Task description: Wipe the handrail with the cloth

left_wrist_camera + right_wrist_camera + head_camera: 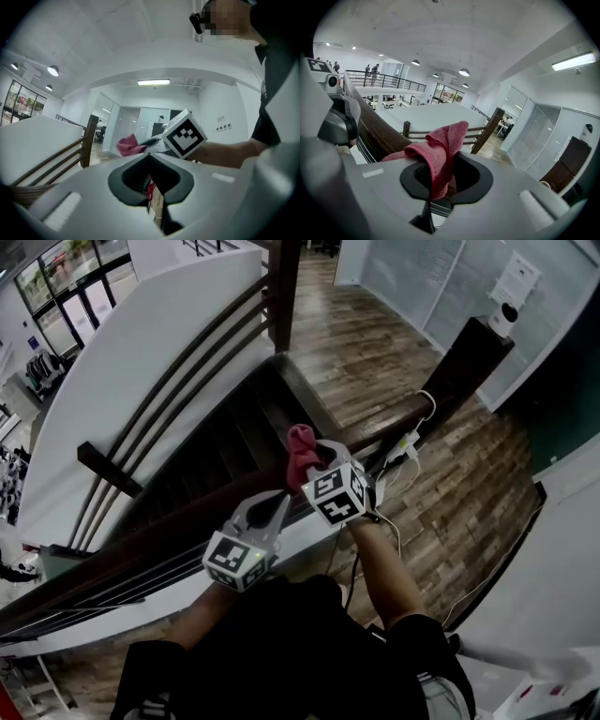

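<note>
Our right gripper is clamped on the red cloth. In the right gripper view the cloth runs down between the closed jaws and bunches up above them, with one fold flopped over to the left. In the head view the cloth stands up from the tip of this gripper, right over the dark wooden handrail. The rail runs from lower left to upper right along the edge of the stairs. We cannot tell whether the cloth actually touches the rail.

Our left gripper has its jaws together and holds nothing. In the head view it lies over the handrail just beside the right gripper, a little further down the rail toward the lower left. It is tilted upward, so its own view shows the ceiling, with the right gripper and the cloth close ahead. The cloth is near the left gripper but apart from it. A wooden floor lies beyond the rail on the right.
</note>
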Tool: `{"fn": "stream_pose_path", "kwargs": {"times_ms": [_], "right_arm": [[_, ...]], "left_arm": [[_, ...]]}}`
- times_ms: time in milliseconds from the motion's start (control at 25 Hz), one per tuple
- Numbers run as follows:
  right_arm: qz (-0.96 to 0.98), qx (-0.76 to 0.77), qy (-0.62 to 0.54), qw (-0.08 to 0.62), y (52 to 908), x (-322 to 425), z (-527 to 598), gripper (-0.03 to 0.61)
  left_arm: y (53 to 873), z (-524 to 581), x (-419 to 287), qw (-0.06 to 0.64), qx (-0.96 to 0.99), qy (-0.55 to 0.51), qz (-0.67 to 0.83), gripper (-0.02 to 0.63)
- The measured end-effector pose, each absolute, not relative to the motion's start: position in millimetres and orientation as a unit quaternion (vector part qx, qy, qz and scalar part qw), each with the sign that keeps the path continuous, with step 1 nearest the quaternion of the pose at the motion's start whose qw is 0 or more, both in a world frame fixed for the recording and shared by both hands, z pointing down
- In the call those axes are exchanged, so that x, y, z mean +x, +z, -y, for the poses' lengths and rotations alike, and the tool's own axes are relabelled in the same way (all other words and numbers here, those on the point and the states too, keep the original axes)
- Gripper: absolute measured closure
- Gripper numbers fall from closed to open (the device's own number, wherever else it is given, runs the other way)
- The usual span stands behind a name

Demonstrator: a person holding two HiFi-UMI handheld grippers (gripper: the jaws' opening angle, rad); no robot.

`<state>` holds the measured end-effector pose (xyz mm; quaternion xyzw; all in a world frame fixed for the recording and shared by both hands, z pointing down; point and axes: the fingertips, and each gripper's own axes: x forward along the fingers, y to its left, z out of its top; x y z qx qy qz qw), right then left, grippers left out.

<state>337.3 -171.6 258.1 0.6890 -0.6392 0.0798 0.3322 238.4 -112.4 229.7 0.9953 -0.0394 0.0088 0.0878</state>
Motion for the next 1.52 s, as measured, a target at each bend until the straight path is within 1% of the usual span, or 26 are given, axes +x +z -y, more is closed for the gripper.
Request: {"fn": "stream_pose_path", "kwargs": {"times_ms": [320, 560, 880, 1400, 1520], "right_arm": [[0.645, 0.677, 0.063, 0.35, 260, 395, 163, 0.526], [0.651, 0.666, 0.044, 0.36, 260, 442, 158, 0.526], [0.66, 0.656, 0.038, 0.364, 260, 471, 152, 0.526], [0.651, 0.666, 0.031, 0.364, 260, 523, 141, 0.526], [0.65, 0.669, 0.029, 0.359, 258, 533, 141, 0.526]], "left_arm": [[235, 109, 279, 0.1, 0.991, -0.008, 0.089, 0.614], [234, 95, 323, 0.079, 0.991, -0.013, 0.11, 0.614], [232, 91, 359, 0.072, 0.988, -0.013, 0.134, 0.614], [228, 82, 402, 0.055, 0.99, 0.0, 0.13, 0.614], [229, 83, 413, 0.061, 0.99, -0.004, 0.128, 0.614]]}}
